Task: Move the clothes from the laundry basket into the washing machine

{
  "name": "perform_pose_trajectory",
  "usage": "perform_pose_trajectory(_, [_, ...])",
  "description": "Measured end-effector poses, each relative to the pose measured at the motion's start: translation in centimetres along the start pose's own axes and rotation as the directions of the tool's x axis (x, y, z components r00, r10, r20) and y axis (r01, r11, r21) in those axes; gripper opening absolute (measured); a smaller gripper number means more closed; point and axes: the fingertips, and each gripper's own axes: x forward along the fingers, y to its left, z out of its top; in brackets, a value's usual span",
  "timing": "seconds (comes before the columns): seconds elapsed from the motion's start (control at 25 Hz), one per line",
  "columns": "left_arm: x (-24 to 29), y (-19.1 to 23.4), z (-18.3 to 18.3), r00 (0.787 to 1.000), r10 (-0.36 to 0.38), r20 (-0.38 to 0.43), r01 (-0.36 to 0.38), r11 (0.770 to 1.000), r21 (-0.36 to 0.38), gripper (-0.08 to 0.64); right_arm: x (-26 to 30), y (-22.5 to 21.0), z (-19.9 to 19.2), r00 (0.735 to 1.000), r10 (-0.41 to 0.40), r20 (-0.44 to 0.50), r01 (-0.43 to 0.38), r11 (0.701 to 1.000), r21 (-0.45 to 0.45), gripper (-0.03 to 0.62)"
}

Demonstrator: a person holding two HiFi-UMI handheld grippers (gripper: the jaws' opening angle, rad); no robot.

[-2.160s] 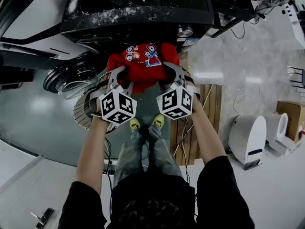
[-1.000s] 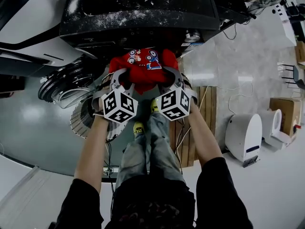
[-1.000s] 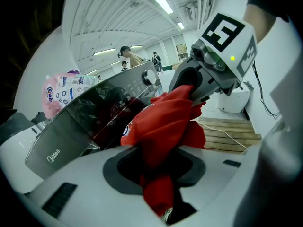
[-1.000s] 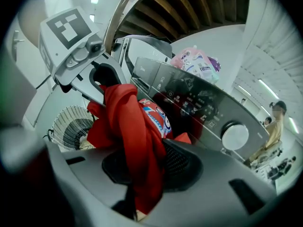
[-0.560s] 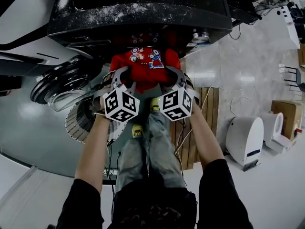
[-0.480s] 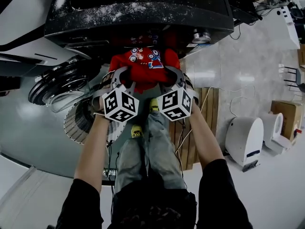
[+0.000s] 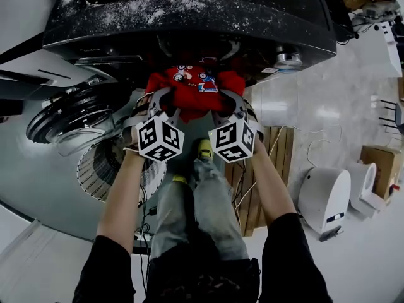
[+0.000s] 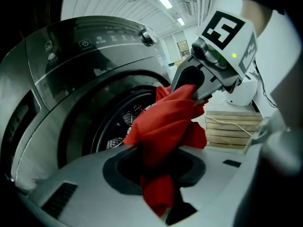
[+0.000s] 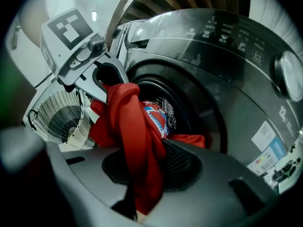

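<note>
The red fabric garment, which carries a printed cartoon patch, is stretched between both grippers directly in front of the round drum opening of the dark grey front-loading washing machine. Whether its far edge has crossed the opening's rim cannot be determined.

The left gripper holds the garment at the 9 o'clock edge in the head view. The left gripper view shows its jaws nearly together, pinching a fold of red cloth. The right gripper holds the 3 o'clock edge. Its jaws are likewise nearly together and clamped on a hanging fold. Both grippers are angled downward toward the machine front, each marker cube at 6 o'clock of its jaws.

The washing machine occupies the 12 o'clock region of the head view. Its control panel and dial sit above the drum opening. The round glass door stands swung out at 9 o'clock of the garment.

The white perforated plastic laundry basket stands on the floor at 7 o'clock of the garment, just beside the door and behind the left forearm. The right gripper view shows its inside.

A wooden slatted pallet lies at 4 o'clock, with a white rounded appliance and a brown cardboard box further toward 3 o'clock.
</note>
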Motion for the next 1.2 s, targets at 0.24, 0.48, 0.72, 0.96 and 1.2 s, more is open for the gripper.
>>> perform_pose_trajectory(0.24, [3.0,0.9,-1.8,0.999,0.046,0.004,-0.046,0.999,-0.005,0.129,3.7,-0.1,-1.2,1.0,-0.003,0.023,0.004,1.0,-0.017,0.106])
perform_pose_trajectory(0.48, [6.5,1.6,-3.9,0.994,0.108,0.032,-0.107,0.994,-0.029,0.127,7.7,-0.3,-2.4,0.997,-0.048,0.059,0.051,0.998,-0.038,0.101])
perform_pose_trajectory(0.72, [10.8,2.9,-5.7,0.98,0.19,0.06,-0.188,0.982,-0.035,0.127,12.3,-1.4,-3.4,0.989,-0.107,0.107,0.117,0.989,-0.093,0.101])
perform_pose_trajectory(0.96, [14.7,5.3,-6.1,0.958,0.275,0.082,-0.272,0.961,-0.052,0.127,15.9,-2.3,-3.6,0.97,-0.181,0.161,0.194,0.979,-0.067,0.098])
perform_pose_trajectory(1.2, [16.3,7.0,-7.2,0.94,0.328,0.091,-0.319,0.943,-0.097,0.127,18.4,-2.4,-2.8,0.957,-0.209,0.203,0.231,0.969,-0.09,0.098])
